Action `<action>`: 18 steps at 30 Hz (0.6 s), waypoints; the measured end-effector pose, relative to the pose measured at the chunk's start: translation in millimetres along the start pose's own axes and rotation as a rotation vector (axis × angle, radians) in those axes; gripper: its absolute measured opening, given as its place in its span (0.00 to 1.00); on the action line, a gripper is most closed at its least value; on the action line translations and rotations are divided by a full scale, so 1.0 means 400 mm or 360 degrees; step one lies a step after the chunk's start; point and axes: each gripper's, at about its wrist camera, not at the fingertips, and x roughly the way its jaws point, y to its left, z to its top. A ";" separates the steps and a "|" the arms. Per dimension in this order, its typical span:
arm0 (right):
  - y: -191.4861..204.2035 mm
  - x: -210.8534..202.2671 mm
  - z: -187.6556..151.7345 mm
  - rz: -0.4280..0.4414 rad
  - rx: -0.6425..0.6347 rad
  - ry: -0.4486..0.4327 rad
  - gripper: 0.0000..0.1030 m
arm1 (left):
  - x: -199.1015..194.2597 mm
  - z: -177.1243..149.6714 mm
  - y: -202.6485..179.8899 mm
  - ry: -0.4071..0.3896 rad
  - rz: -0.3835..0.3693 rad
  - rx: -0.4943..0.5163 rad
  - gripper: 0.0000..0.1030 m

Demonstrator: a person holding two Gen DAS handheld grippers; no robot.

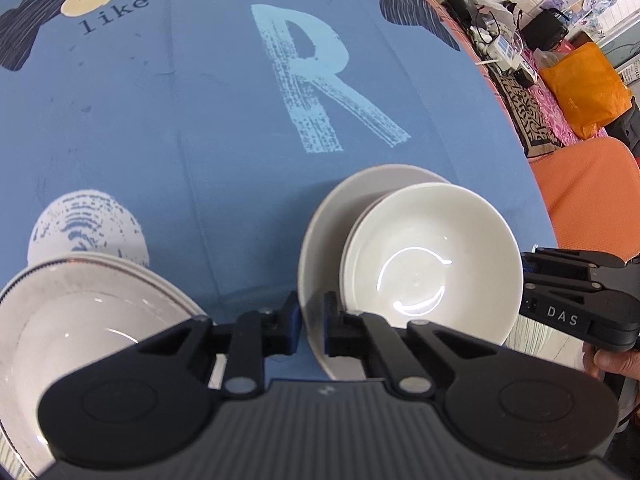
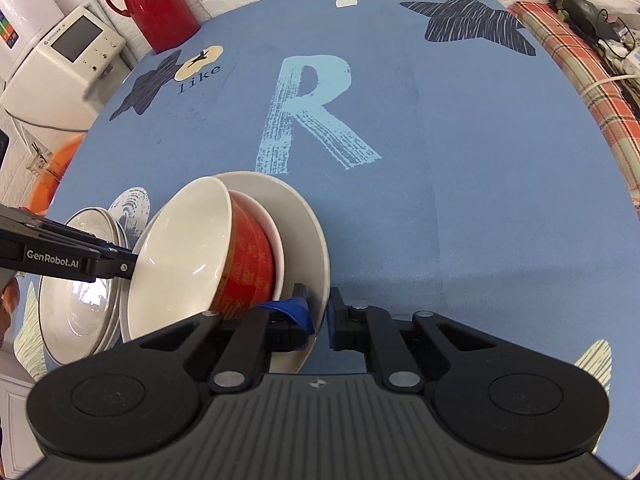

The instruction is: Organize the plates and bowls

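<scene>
A white plate carries a stack of bowls, white inside and red outside. The plate is held tilted above the blue tablecloth. My left gripper is shut on the plate's left rim. My right gripper is shut on the plate's opposite rim; it also shows in the left wrist view. A second stack of plates with a glass bowl sits on the table to the left, also in the right wrist view.
The blue tablecloth with a large "R" covers the table. A red jug and a white appliance stand beyond the far left edge. Clutter and an orange bag lie past the right edge.
</scene>
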 end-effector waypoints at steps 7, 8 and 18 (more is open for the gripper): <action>-0.003 0.001 0.003 0.0003 0.0018 0.0018 0.00 | 0.000 -0.003 0.000 -0.0012 0.0002 0.0022 0.00; -0.003 0.001 0.003 0.0004 0.0020 0.0018 0.00 | -0.001 -0.003 0.000 -0.0014 0.0002 0.0020 0.00; -0.012 -0.003 -0.001 0.0054 0.0112 0.0042 0.00 | -0.001 0.008 0.008 0.0009 -0.0029 -0.0044 0.00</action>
